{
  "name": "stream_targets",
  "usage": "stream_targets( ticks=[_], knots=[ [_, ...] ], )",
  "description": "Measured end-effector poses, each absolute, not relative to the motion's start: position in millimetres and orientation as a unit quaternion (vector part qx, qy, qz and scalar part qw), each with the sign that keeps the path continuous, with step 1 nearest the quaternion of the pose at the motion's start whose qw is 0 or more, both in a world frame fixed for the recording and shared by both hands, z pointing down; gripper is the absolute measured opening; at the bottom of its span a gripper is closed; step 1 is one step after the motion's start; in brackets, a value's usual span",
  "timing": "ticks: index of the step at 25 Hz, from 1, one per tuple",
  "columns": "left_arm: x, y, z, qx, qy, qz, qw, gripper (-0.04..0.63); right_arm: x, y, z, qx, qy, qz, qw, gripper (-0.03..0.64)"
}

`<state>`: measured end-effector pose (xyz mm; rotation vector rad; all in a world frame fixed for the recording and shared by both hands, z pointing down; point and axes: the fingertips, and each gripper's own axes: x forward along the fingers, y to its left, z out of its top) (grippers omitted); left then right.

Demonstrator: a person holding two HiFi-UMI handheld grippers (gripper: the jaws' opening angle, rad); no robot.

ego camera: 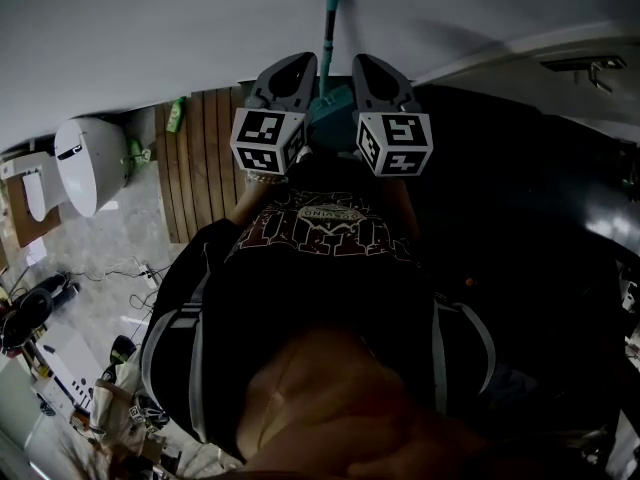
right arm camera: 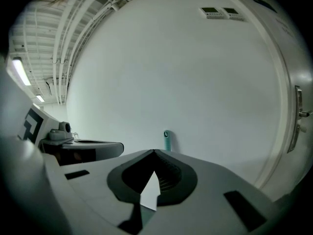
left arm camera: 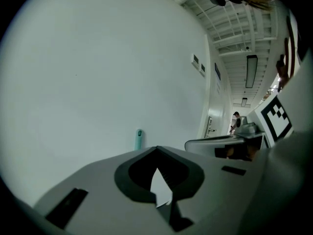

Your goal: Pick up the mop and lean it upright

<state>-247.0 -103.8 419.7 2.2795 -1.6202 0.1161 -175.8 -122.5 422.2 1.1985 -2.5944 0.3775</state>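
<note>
The mop stands upright against the white wall; its teal handle (ego camera: 330, 23) rises to a rounded top end, and its teal head (ego camera: 330, 110) sits low between my two grippers. My left gripper (ego camera: 302, 61) is just left of the handle, my right gripper (ego camera: 363, 61) just right of it. Both are shut with nothing between the jaws, and neither touches the mop. In the left gripper view the closed jaw tips (left arm camera: 156, 148) sit below the handle's top end (left arm camera: 139, 139). The right gripper view shows the same: its shut tips (right arm camera: 154, 151) lie under the handle's top end (right arm camera: 167, 141).
A white toilet-like fixture (ego camera: 85, 163) and a wooden slatted floor (ego camera: 205, 158) with a green bottle (ego camera: 176, 114) lie to the left. Cables and clutter (ego camera: 60, 368) fill the lower left. A door (right arm camera: 298, 114) is at the right, a person (left arm camera: 236, 120) far down the corridor.
</note>
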Motion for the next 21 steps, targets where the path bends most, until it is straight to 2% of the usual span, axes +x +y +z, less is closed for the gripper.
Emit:
stream_targets(
  ticks=[21],
  knots=[
    [-244.3, -100.8, 419.5, 0.808, -0.562, 0.043, 0.170, 0.044, -178.2, -117.3, 422.9, 0.410, -0.893, 0.129, 0.130, 0.018]
  ],
)
